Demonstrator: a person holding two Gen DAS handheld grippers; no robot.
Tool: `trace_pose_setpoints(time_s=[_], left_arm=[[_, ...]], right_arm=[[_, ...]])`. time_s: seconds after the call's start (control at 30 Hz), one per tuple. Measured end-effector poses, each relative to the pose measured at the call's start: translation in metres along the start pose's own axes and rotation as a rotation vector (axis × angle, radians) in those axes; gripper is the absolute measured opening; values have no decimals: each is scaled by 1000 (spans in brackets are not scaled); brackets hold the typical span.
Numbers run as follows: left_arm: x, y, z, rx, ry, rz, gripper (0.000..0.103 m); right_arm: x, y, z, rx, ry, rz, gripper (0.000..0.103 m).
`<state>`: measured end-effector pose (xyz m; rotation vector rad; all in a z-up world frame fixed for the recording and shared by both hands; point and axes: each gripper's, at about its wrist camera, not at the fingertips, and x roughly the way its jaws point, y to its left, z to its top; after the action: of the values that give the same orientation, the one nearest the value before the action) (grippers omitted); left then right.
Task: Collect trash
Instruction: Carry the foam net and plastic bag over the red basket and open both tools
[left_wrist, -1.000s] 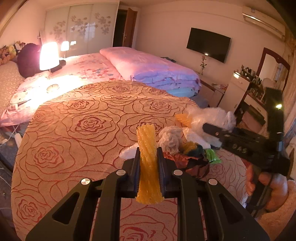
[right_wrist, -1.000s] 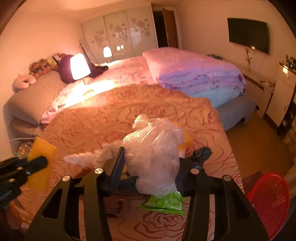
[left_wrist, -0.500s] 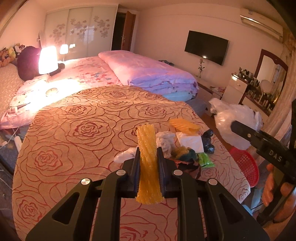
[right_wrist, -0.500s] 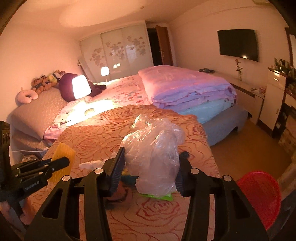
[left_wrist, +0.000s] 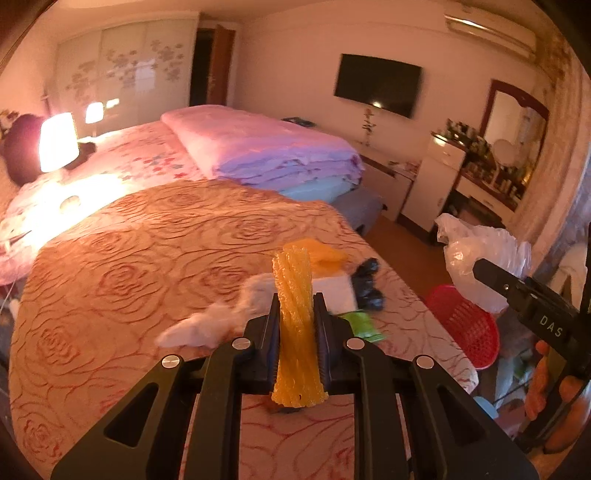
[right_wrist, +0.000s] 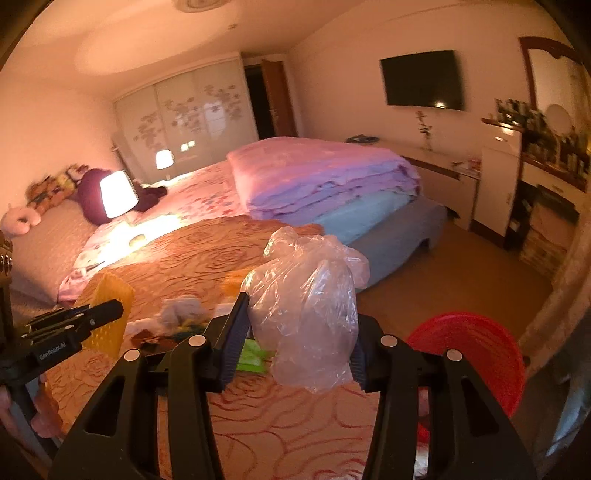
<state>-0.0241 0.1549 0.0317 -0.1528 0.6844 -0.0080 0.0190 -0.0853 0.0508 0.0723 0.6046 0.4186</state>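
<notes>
1. nearest us, our left gripper (left_wrist: 298, 328) is clamped tight on a yellow ribbed strip (left_wrist: 296, 314) that stands upright between its jaws.
2. our right gripper (right_wrist: 301, 332) is closed around a crumpled clear plastic bag (right_wrist: 308, 314), jaws moderately apart.
3. just beyond, a white tuft (left_wrist: 207, 325), green wrapper (left_wrist: 364, 326), black scrap (left_wrist: 365, 282) and orange piece (left_wrist: 323, 253) remain on the bed (left_wrist: 147, 258), so collecting looks only partly done.
4. farther right, the red basket (right_wrist: 476, 354) waits on the floor; nothing is dropped in yet that we can see.
</notes>
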Motion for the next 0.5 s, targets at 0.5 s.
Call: trace_pose_setpoints(time_s=[0.5], left_arm=[[51, -94, 5, 157, 80, -142, 16]], right_arm=[[-27, -63, -17, 86, -9, -157, 46]])
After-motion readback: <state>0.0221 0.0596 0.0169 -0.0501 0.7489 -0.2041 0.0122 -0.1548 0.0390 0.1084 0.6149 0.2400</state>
